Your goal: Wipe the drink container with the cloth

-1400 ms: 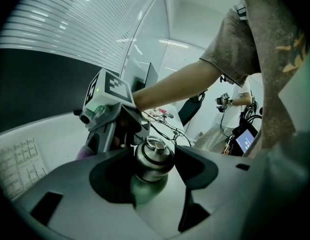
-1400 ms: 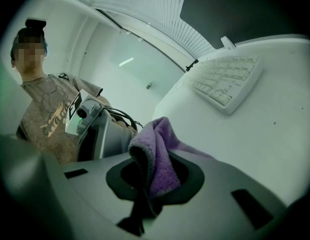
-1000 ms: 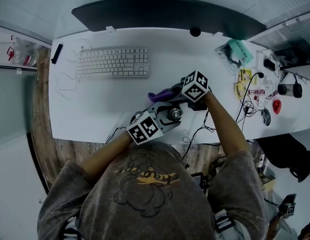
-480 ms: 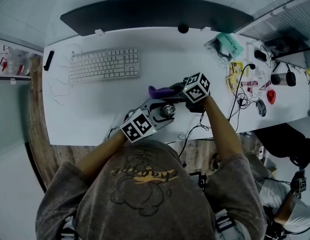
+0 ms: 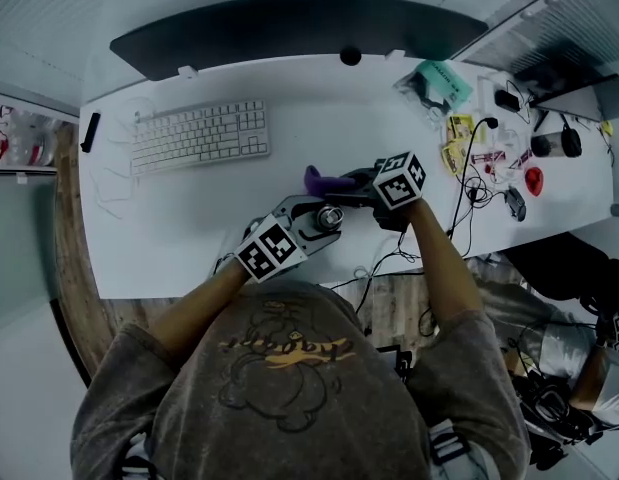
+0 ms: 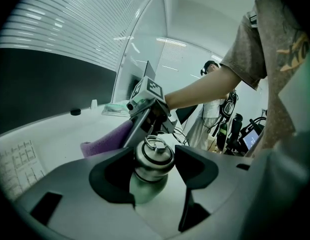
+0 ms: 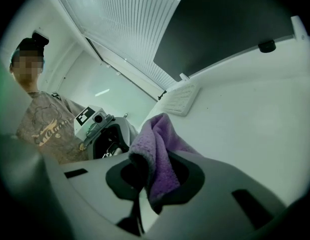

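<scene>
"Metal flask — who has it?"

"The left gripper. Its jaws are closed on the flask's sides just under the ringed screw cap, one pad on either side."

"And the right gripper?"

"Pinched on a purple cloth. The cloth is folded between the pads and stands up out of them in a bunch."

"Are cloth and flask touching?"

"Hard to say. In the left gripper view the right gripper's jaws sit just behind the cap, and the cloth sticks out to their left, beyond the flask. In the head view the cloth lies on the far side of the flask, very near. I cannot make out contact."

"Where is all this?"

"Over the near half of a white desk, right in front of the person — both forearms reach in from the bottom of the head view. Whether the flask's base rests on the desk I cannot tell."

"And around it?"

"A white keyboard lies well off to the left, and a long dark monitor runs along the far edge. There is a teal pouch near the far right corner, and a clutter of cables and small items at the right end."
</scene>
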The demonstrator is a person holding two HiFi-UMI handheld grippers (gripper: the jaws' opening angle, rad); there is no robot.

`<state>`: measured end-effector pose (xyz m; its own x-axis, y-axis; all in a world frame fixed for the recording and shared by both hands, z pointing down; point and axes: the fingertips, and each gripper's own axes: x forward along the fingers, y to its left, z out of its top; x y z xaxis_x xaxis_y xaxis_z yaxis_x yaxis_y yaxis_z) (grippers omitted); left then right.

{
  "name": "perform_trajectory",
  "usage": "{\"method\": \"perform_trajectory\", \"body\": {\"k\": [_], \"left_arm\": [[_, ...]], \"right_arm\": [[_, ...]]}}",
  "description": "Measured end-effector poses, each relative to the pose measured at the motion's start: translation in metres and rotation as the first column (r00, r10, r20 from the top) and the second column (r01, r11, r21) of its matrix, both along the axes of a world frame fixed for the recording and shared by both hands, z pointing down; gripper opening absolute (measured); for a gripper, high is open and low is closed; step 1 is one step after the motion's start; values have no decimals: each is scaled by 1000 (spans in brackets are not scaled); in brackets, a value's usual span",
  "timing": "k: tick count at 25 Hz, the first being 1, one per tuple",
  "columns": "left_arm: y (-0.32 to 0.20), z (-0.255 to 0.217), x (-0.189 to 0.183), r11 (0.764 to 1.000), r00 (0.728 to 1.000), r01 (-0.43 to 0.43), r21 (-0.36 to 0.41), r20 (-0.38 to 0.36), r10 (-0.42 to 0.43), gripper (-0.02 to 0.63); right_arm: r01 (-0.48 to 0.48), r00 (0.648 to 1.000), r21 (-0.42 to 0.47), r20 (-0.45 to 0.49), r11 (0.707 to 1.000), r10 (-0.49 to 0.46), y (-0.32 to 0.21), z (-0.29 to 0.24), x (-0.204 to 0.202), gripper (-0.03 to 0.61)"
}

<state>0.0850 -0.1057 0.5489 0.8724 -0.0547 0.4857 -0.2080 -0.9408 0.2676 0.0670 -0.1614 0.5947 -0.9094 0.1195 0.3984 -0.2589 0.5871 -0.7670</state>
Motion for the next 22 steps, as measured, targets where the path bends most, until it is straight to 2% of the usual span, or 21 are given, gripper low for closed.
{"method": "perform_trajectory", "body": {"k": [10, 16, 22], "left_arm": [[0, 2, 0, 1000, 1000, -4, 5, 4, 4, 265], [-1, 2, -1, 1000, 1000, -9, 1, 8, 9, 265], [0, 1, -1, 1000, 1000, -12, 0, 7, 12, 267]], "right_arm": [[-195, 981, 24, 2, 980, 195, 6, 1, 20, 52], [-238, 970, 76, -33, 968, 241, 16, 1, 30, 52], [-315, 947, 99, -32, 944, 319, 25, 1, 36, 52]]}}
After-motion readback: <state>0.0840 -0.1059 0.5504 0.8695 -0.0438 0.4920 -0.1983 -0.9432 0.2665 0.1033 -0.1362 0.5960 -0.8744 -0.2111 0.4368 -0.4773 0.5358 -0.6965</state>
